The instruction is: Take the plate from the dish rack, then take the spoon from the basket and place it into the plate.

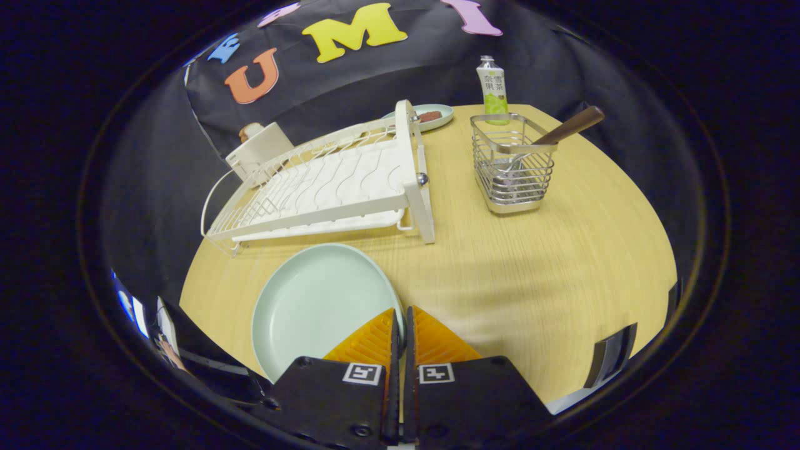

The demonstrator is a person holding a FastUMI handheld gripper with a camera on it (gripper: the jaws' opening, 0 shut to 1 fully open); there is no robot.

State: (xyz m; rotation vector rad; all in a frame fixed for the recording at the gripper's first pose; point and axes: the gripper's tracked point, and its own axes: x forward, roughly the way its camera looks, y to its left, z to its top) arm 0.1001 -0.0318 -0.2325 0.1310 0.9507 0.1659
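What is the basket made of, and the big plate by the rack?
The basket looks like shiny metal wire; its bars glint. The plate, gripped at its rim by the gripper fingers, looks like smooth matte plastic or ceramic; I can't tell which.

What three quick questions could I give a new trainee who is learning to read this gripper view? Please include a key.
1. True or false: the pale green plate is standing in the white dish rack.
2. What holds the brown-handled spoon? A) the wire basket B) the dish rack C) the plate
3. Fill in: the gripper jaws are closed on the plate's ____.

Key
1. False; it lies on the wooden table, in front of the rack.
2. A
3. Rim; both jaws pinch the plate's near edge.
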